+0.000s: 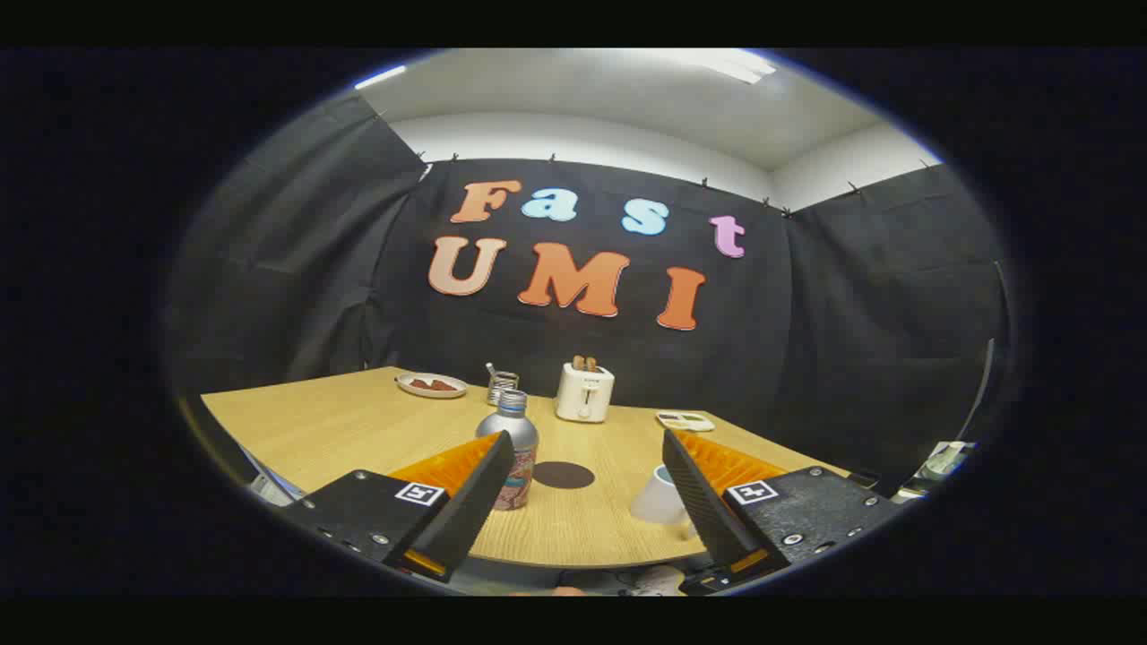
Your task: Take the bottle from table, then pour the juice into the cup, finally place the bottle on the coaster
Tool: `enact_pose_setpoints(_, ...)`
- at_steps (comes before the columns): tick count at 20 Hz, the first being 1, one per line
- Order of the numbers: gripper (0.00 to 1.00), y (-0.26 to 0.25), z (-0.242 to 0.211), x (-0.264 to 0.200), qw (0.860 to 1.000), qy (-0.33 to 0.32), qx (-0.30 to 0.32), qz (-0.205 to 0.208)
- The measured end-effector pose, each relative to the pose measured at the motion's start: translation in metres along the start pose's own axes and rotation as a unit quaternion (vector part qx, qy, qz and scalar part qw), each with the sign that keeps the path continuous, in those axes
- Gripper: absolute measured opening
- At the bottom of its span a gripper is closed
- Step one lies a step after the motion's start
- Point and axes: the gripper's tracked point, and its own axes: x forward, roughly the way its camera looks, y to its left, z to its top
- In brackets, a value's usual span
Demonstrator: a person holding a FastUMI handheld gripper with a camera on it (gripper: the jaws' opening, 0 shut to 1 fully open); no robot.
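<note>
Hovering with tool (587, 502) spread wide, holding nothing, lining up on bottle (512, 452) beside coaster (564, 475) and cup (659, 495).

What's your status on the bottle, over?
Tool open, holding nothing. Bottle upright on the table, just beyond the left finger, untouched. Coaster bare ahead between the fingers; cup by the right finger. Nothing blocking.

Your gripper (587, 466) hangs wide open above the table's (340, 430) near edge, holding nothing. The bottle (513, 452) stands upright just ahead of your left finger, partly behind its tip; the cup (659, 495) sits just inside your right finger. The coaster (564, 475) lies between them, and beyond stand a toaster (584, 391), a jar (502, 387) and a plate (431, 385).
</note>
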Motion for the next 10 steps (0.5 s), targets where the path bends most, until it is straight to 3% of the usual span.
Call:
enact_pose_setpoints(2,0.98,0.004,0.008,0.0,1.0,-0.013,-0.02,-0.008)
enact_pose_setpoints(5,0.98,0.038,0.004,0.007,1.0,0.003,0.017,0.023)
enact_pose_setpoints(10,0.98,0.081,0.0,0.013,0.998,0.016,0.027,0.055)
